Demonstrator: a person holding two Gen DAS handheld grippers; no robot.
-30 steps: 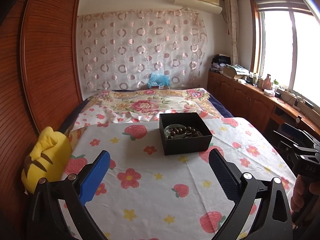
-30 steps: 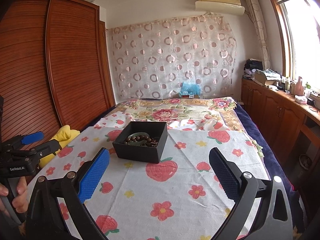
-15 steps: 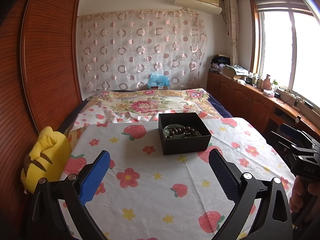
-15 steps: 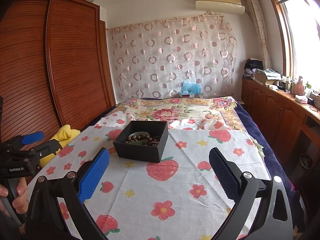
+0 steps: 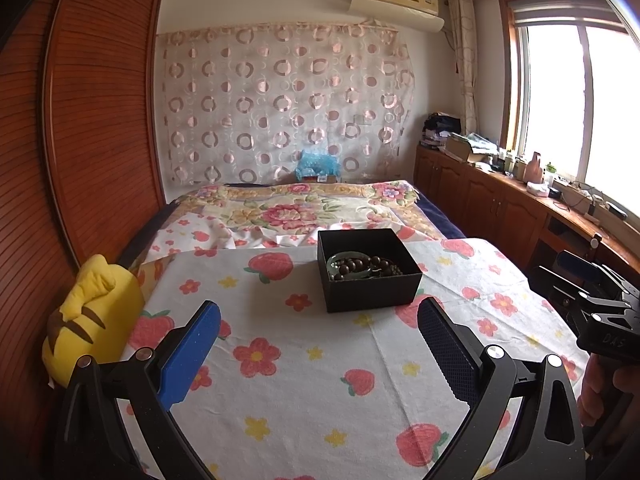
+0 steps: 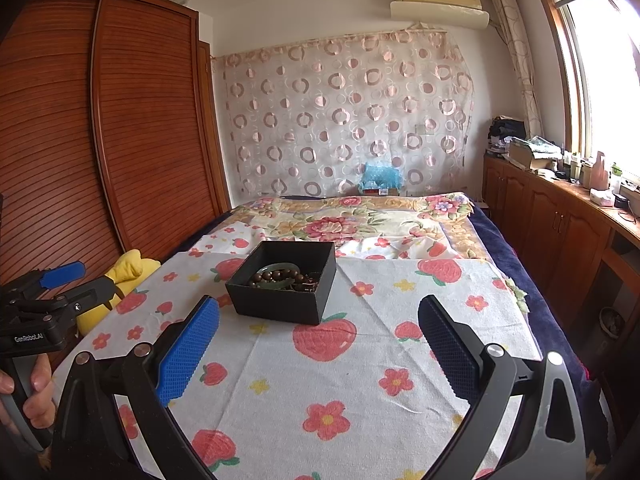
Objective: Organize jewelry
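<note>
You have a square black box (image 5: 370,270), lid off and upright on the strawberry-print cloth (image 5: 304,364), holding a dark brown bead bracelet (image 5: 374,268) lying across a pale green bangle (image 5: 340,260).

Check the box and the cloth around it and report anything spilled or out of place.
Nothing stands out. The black box sits upright on the strawberry cloth, with the bead bracelet and green bangle inside it. No jewelry lies on the cloth.

Bright daylight from blown-out window (image 5: 576,100), soft shadows, sharp focus, strong fisheye bending at edges
</note>
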